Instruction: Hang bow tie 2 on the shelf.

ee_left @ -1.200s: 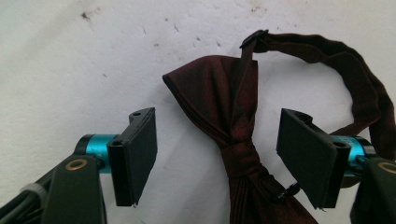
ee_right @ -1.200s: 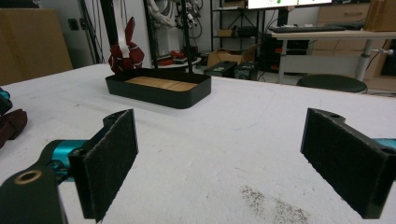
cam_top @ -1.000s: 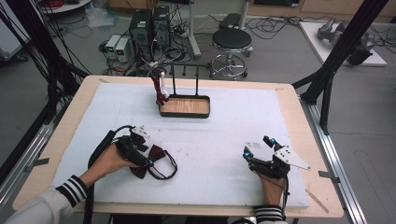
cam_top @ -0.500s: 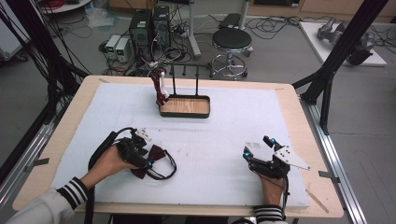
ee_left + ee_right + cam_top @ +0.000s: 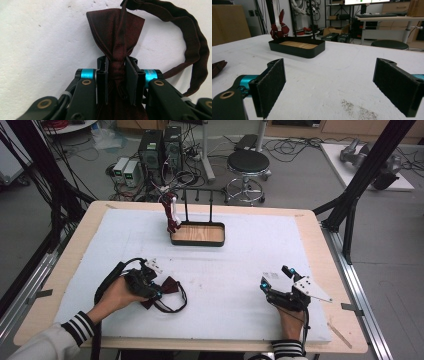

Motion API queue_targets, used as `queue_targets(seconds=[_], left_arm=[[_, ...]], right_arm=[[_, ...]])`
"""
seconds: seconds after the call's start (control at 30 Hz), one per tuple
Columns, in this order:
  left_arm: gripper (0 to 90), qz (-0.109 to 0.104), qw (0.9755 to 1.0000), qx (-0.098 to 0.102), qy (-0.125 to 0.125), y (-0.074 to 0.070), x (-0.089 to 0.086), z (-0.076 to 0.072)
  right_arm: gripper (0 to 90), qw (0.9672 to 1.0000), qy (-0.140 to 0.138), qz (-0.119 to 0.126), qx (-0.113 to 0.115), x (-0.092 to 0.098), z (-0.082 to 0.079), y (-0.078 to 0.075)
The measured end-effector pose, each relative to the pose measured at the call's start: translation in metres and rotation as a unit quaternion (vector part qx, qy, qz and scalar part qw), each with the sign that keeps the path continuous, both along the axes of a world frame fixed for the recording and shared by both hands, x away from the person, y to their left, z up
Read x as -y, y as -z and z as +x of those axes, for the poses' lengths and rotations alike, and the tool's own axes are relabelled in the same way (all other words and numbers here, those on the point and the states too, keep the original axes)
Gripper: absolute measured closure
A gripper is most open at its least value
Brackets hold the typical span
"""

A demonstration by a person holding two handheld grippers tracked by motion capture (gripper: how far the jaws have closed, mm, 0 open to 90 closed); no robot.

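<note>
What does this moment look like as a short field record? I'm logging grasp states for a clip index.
work in hand: picking up a dark red bow tie lying on the white table cover
left gripper: jaws have just closed, pads pressing on the bow tie's knot
bow tie strap: loops out beside the gripper on the cover
right gripper: open, nothing between its jaws, resting low over the cover
stand with black tray: far middle of the table, another dark red tie hanging on it
</note>
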State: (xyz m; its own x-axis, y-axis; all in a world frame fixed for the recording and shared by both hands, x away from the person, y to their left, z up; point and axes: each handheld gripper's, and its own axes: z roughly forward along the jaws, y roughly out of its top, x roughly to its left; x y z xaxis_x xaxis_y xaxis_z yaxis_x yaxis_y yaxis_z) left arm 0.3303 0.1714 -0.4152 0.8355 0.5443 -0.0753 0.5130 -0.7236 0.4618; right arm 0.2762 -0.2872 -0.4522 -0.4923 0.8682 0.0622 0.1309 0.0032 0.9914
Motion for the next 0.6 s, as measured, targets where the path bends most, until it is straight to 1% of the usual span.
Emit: queue_targets(seconds=[0.13,0.2,0.3,0.33,0.37,0.4,0.47,0.5,0.6], left_arm=[[74.3,-0.005,0.9999,0.003,-0.010,0.0001,-0.0007,-0.0010],[74.7,-0.018,0.9996,0.003,-0.020,0.0005,-0.0012,-0.0020],[74.9,-0.023,0.9993,0.013,-0.027,-0.0009,-0.0020,-0.0026],[74.9,-0.023,0.9993,0.013,-0.027,-0.0009,-0.0020,-0.0026],[74.9,-0.032,0.9989,0.017,-0.030,-0.0022,-0.0027,-0.0026],[74.9,-0.036,0.9987,0.019,-0.032,-0.0031,-0.0029,-0.0028],[74.9,-0.038,0.9985,0.021,-0.033,-0.0037,-0.0029,-0.0031],[74.9,-0.043,0.9979,0.032,-0.036,-0.0044,-0.0027,-0.0038],[74.9,-0.049,0.9974,0.038,-0.038,-0.0061,-0.0034,-0.0035]], right_arm=[[10.2,1.0000,0.000,-0.001,0.001,0.0000,0.0000,0.0000],[10.2,1.0000,-0.001,-0.002,0.002,0.0000,0.0002,0.0000],[10.2,1.0000,0.000,-0.001,0.000,0.0000,0.0000,0.0000],[10.2,1.0000,0.000,-0.001,0.001,0.0000,0.0000,0.0000],[10.2,1.0000,-0.001,-0.002,0.002,0.0001,0.0002,0.0000],[10.2,1.0000,0.000,0.000,0.000,0.0000,0.0000,0.0000],[10.2,1.0000,0.000,0.000,0.000,0.0000,0.0000,0.0000],[10.2,1.0000,-0.001,-0.002,0.002,0.0000,0.0002,0.0000],[10.2,1.0000,-0.001,-0.003,0.003,0.0000,0.0003,0.0000]])
